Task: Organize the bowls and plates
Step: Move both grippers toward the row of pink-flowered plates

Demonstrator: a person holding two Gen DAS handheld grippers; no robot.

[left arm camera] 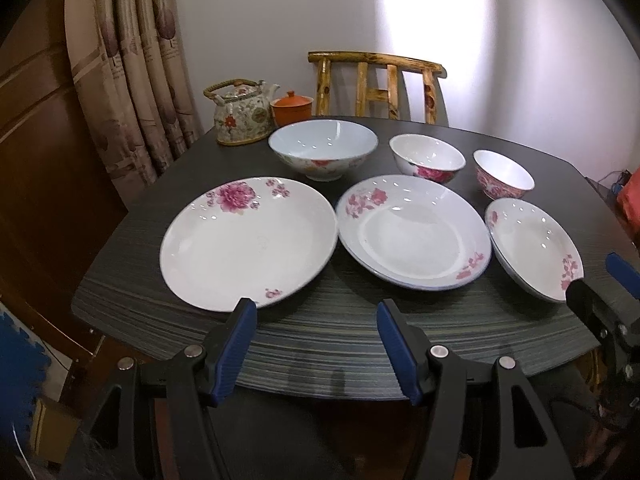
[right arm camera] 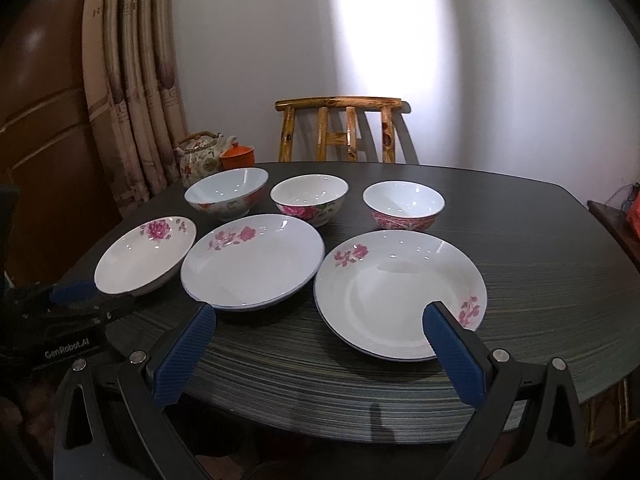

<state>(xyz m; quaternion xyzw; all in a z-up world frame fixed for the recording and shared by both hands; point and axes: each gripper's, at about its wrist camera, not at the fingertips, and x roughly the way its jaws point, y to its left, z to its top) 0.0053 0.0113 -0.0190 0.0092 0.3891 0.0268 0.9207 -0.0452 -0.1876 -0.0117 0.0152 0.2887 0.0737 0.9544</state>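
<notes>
Left wrist view: fingers (left arm camera: 248, 312) spread, large plate (left arm camera: 248, 242) just beyond left tip. Right fingers (right arm camera: 436, 316) spread, small plate (right arm camera: 400, 294) behind right tip.

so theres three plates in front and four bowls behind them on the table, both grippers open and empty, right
Almost. There are three bowls behind the plates, not four: the large bowl, the middle bowl and the small pink bowl, as the right wrist view shows. The rest holds: three plates in front, and the left gripper and right gripper both open and empty.
</notes>
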